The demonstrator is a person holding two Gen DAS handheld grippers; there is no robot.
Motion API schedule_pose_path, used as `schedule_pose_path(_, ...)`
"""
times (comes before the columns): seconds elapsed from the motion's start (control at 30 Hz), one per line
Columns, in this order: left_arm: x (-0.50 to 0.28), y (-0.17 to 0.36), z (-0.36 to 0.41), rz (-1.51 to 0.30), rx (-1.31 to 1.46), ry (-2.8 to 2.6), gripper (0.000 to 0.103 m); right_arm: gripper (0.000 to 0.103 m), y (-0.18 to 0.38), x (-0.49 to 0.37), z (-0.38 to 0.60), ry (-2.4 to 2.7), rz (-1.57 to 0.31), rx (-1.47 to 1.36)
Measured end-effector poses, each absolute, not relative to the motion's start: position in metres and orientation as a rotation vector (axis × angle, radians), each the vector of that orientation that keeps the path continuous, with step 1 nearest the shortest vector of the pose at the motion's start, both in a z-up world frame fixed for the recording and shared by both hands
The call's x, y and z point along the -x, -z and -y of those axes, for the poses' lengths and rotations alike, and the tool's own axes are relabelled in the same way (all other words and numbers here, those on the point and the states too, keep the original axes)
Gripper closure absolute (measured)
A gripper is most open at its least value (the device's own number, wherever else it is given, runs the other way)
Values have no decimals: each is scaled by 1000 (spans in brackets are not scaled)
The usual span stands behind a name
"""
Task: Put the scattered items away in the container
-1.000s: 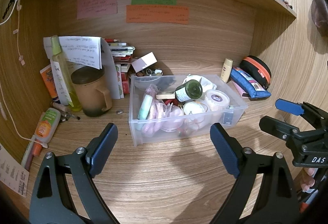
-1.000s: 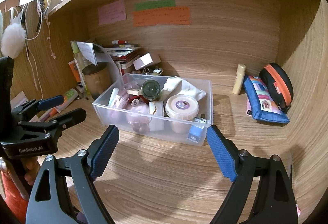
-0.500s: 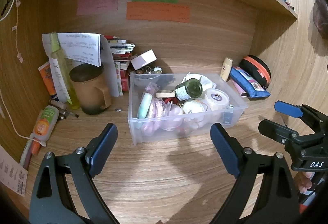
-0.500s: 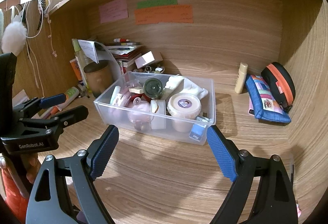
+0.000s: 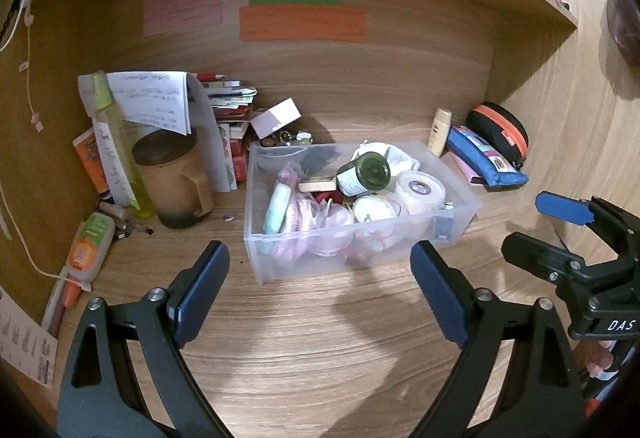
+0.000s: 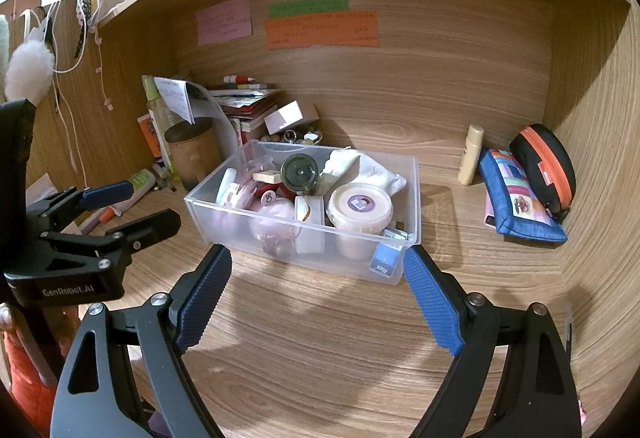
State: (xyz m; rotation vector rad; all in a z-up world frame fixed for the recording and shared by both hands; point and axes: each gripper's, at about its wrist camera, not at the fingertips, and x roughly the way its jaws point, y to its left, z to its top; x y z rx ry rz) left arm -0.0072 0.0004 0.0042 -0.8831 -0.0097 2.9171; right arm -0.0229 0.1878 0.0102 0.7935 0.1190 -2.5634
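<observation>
Though the clear container (image 5: pixel 362 234) at mid-desk already holds jars and tubs, the cream tube (image 5: pixel 439 131) and blue pouch (image 5: pixel 486 164) far right remain out. Left gripper (image 5: pixel 320 280) and right gripper (image 6: pixel 316 282) both gape wide, empty, seemingly unmoved since a second earlier.

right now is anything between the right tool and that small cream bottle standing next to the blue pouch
Nothing visible blocks it. The right tool is open and empty, facing the clear container. The cream bottle stands upright on bare desk to the right of the container, with the blue pouch on its far side, so the path runs past the container's right end.
</observation>
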Motion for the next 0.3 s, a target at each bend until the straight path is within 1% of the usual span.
schedule_pose_path(0.3, 9, -1, -5, 31, 890, -2896, 10, 17, -10, 23, -188, 2564, -121, -792)
